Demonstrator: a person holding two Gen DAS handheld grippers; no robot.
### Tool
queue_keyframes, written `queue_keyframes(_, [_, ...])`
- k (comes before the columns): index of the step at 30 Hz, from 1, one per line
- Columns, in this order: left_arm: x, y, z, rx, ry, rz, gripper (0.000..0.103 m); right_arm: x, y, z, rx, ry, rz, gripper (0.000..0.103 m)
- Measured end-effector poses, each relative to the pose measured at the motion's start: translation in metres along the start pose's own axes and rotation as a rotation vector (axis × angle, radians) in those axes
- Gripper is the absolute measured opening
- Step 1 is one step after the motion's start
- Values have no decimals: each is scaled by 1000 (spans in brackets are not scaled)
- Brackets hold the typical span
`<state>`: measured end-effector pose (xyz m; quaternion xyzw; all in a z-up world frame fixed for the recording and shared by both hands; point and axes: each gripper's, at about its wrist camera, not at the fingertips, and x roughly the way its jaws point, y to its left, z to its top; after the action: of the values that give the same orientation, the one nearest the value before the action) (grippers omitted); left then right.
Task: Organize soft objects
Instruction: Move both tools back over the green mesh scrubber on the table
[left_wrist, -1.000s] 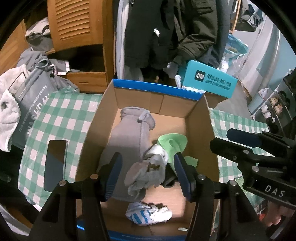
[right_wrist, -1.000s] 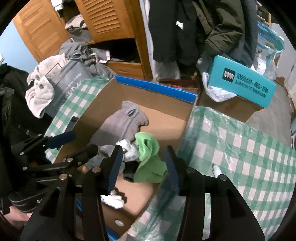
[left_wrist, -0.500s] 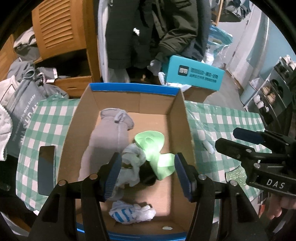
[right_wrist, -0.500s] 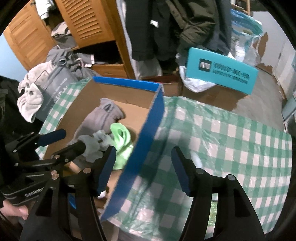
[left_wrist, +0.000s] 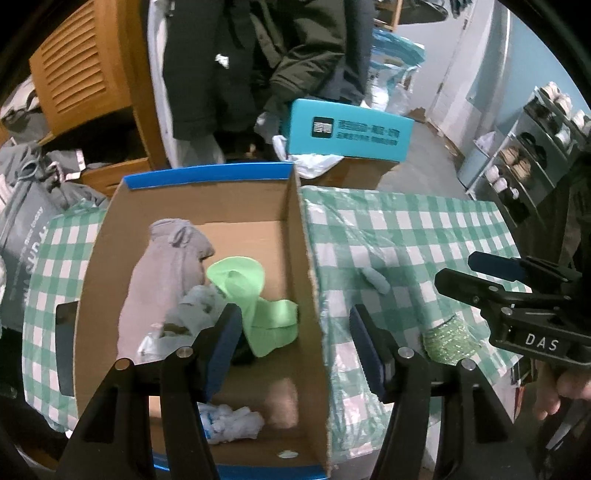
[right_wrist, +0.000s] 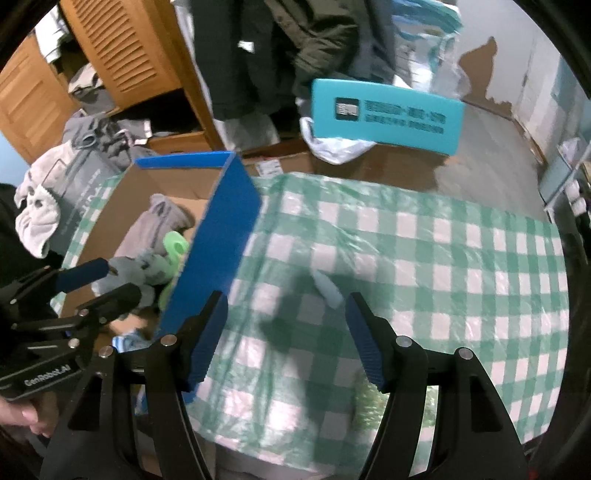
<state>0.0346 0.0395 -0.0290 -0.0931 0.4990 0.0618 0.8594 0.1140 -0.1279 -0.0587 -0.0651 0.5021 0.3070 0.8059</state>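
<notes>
Cardboard box (left_wrist: 295, 236) with blue outer faces on left part of checked worktop (left_wrist: 424, 236); inside, grey garment (left_wrist: 162, 273) along left wall, bright green sock (left_wrist: 255, 302) near middle, pale grey-blue bundle (left_wrist: 195, 306) between the two and touching both; white-and-blue striped sock (left_wrist: 229, 422) at near edge of box floor.

Left gripper (left_wrist: 295, 350) wide open, empty, straddling right wall of box: one finger over box interior, the other over worktop; right gripper (right_wrist: 286, 334) likewise spread open, empty, hovering over worktop just right of box.

Small pale blue-white soft piece (right_wrist: 328, 290) lying on worktop near box's right wall, between right gripper's fingers in right wrist view; same piece (left_wrist: 375, 278) visible from left wrist; sparkly green object (left_wrist: 448, 338) toward worktop's near right edge, partly hidden behind right gripper body.

Beyond worktop's far edge: teal box (left_wrist: 349, 133), hanging dark coats (left_wrist: 258, 55); wooden louvred cabinet (left_wrist: 77, 70) at far left.
</notes>
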Motion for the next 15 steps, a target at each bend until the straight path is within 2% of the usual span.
queue_keyframes(15, [19, -61, -4, 103, 53, -39, 64, -10, -62, -31, 89, 12, -51, 67])
